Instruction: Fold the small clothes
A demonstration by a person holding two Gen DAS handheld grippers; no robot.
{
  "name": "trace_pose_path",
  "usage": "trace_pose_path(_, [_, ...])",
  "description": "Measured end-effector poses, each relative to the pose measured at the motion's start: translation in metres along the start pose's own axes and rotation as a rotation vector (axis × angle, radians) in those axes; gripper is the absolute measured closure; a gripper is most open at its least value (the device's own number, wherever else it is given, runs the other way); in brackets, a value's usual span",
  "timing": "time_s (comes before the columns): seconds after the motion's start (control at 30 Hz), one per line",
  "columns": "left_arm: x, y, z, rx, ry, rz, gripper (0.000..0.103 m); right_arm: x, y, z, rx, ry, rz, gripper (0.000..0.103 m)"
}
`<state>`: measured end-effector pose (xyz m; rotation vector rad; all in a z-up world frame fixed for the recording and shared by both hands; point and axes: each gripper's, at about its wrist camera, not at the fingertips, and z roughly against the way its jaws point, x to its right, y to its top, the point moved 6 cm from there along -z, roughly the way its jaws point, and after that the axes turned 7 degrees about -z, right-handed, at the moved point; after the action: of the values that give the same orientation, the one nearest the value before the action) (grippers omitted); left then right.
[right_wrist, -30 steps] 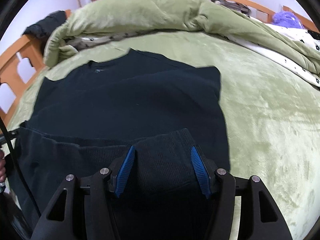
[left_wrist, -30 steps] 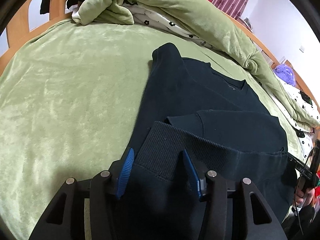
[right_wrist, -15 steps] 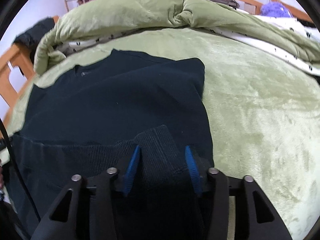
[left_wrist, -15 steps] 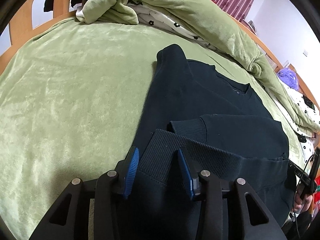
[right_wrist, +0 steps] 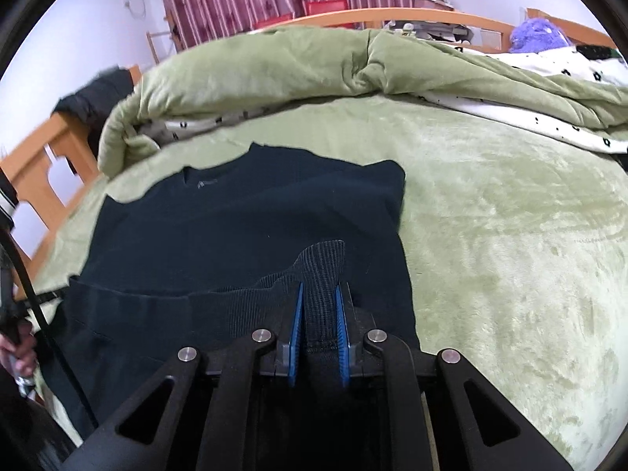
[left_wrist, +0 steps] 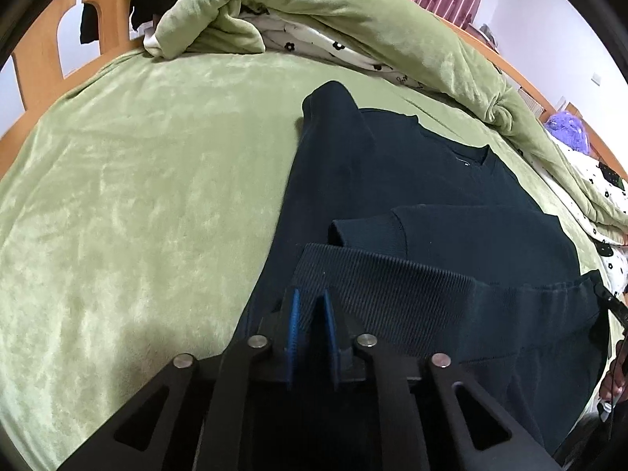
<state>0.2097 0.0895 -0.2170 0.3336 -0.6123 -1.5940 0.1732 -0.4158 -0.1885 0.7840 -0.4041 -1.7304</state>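
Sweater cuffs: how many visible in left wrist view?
1. The ribbed cuff lies on the dark sweater, just beyond the hem pinched by the left gripper. The other sleeve's cuff may be hidden.

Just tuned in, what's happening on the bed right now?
A person is folding a dark sweater laid out on the green bedspread. The left gripper and the right gripper are each shut on the ribbed hem, one near each bottom corner, with the hem raised off the sweater's body. A sleeve cuff is folded across the front. The rumpled green quilt lies beyond the collar.
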Motion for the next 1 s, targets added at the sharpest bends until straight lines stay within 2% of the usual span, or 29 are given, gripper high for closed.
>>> trace_pose_path(0.07, [-0.002,-0.002,0.000,-0.014,-0.006,0.004,0.081,0.000,0.001,0.005,0.008,0.010,-0.009,0.088])
trace_pose_path(0.1, [-0.005,-0.004,-0.001,-0.029,0.015,0.008,0.067,-0.001,0.001,0.006,0.011,0.009,-0.005,0.088])
trace_pose_path(0.13, [-0.009,-0.006,0.000,-0.039,0.029,0.015,0.057,-0.002,0.002,0.007,0.015,0.007,-0.001,0.088])
trace_pose_path(0.17, [-0.012,-0.007,0.000,-0.039,0.020,0.028,0.056,-0.003,0.002,0.009,0.020,0.007,0.001,0.088])
trace_pose_path(0.3, [-0.021,-0.014,0.003,-0.059,-0.105,0.094,0.055,-0.002,0.004,0.012,0.024,0.013,-0.011,0.088])
trace_pose_path(0.43, [-0.012,-0.016,0.011,-0.042,-0.137,0.054,0.055,-0.003,0.003,0.011,0.018,0.001,-0.020,0.088])
trace_pose_path(0.57, [-0.007,-0.015,0.012,-0.029,-0.129,0.030,0.055,-0.005,0.003,0.010,0.018,-0.004,-0.023,0.088])
trace_pose_path(0.77, [-0.009,-0.007,0.017,-0.004,-0.177,0.078,0.055,-0.006,0.004,0.012,0.014,-0.003,-0.033,0.088])
trace_pose_path(1.0, [0.005,-0.014,0.029,0.014,-0.120,-0.037,0.055,-0.005,0.003,0.010,0.008,-0.011,-0.037,0.088])
